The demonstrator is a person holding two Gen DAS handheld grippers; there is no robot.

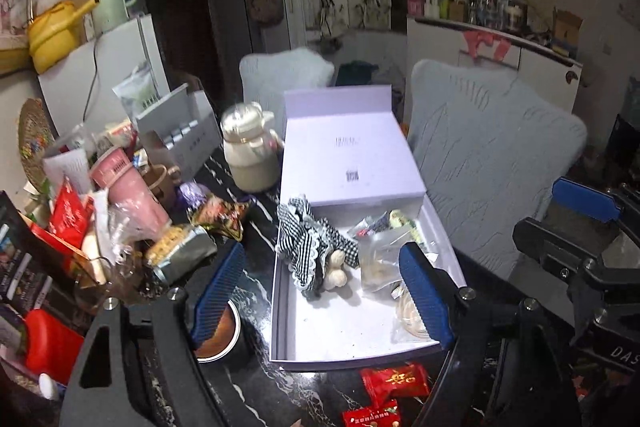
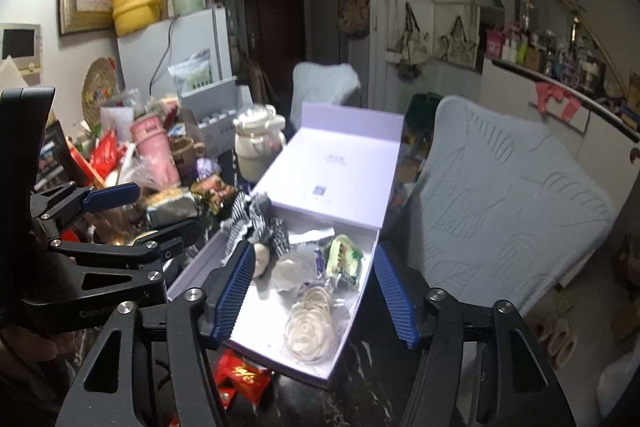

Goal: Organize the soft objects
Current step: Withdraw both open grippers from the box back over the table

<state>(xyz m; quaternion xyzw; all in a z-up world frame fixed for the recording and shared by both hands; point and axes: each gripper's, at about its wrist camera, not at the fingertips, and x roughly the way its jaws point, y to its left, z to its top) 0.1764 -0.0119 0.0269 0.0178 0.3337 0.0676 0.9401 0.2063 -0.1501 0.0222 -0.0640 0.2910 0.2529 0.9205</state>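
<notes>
Two grippers hang above the open white box, jaws released and empty: left gripper, right gripper. Inside the box lies the checkered cloth toy beside clear packets. Only the right wrist view shows the white fabric rose; only the left shows the round tin on the dark tabletop.

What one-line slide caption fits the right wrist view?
Open right gripper above an open white box holding a checked fabric toy, snack packets and a white rose.
</notes>
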